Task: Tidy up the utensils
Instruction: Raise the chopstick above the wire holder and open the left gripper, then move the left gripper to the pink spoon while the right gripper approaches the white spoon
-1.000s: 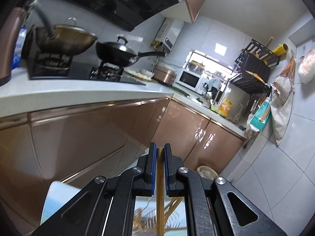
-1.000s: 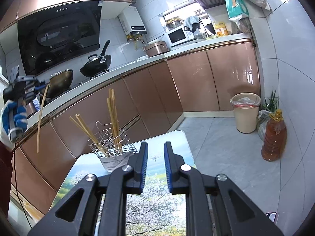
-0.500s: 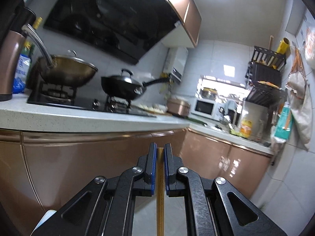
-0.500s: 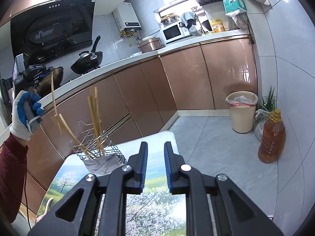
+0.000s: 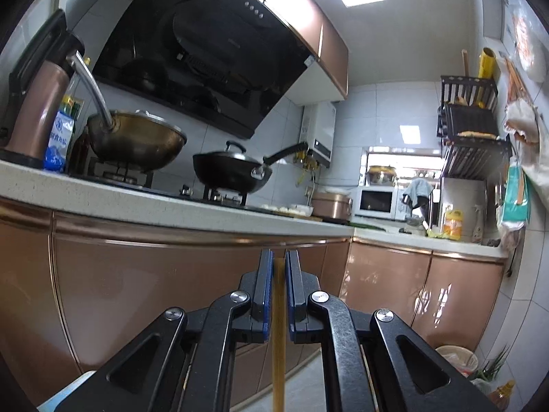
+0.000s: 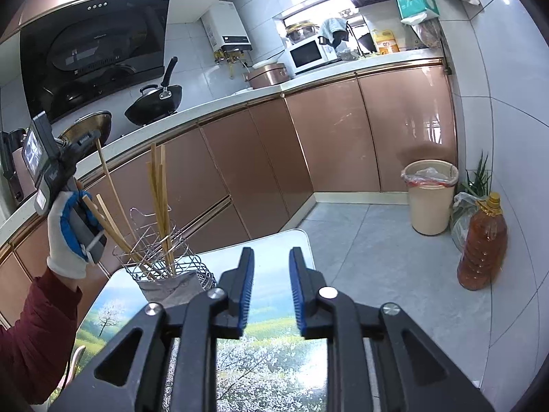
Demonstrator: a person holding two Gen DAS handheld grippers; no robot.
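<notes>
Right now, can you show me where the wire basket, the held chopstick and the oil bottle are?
wire basket (image 6: 156,257): right wrist view, front wires.
held chopstick (image 5: 278,326): left wrist view, shaft between the fingers.
oil bottle (image 6: 482,247): right wrist view, middle of its body.

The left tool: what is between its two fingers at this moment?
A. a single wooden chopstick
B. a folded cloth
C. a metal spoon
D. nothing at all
A: in the left wrist view the left tool is shut on one wooden chopstick, which hangs down between its fingers; the right wrist view shows the same stick reaching down toward the wire holder.
</notes>
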